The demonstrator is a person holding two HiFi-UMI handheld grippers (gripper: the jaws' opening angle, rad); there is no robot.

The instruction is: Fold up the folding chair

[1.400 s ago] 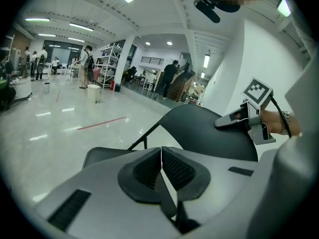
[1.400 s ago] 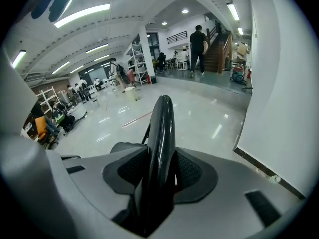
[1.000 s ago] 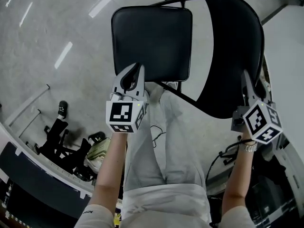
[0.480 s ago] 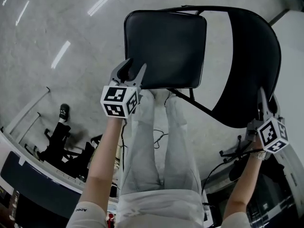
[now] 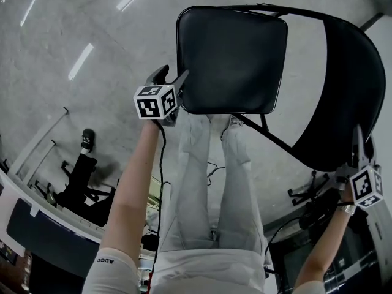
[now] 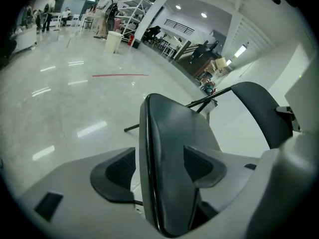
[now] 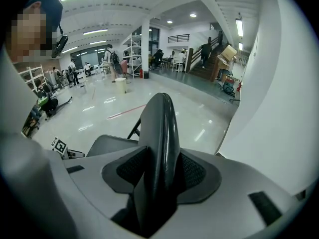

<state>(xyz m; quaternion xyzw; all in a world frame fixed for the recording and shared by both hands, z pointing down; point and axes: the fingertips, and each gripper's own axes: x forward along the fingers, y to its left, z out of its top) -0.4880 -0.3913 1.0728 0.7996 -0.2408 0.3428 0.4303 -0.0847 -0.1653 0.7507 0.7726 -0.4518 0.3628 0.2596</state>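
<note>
While chair [image 5: 269, 136] stands unfolded on floor [image 5: 92, 29], left gripper [image 5: 170, 76] straddles seat [image 5: 233, 60] at its near-left edge, jaws just opened and slack, and right gripper [image 5: 360, 141] clamps backrest [image 5: 349, 97] edge, jaws just eased slightly wider.

The chair seat [image 6: 172, 128] is being straddled edge-on by the left gripper [image 6: 160, 167], whose jaws have just been opening and are not pressing it. The backrest [image 6: 260, 111] is being shown to the right, over a glossy floor [image 6: 65, 98].
</note>
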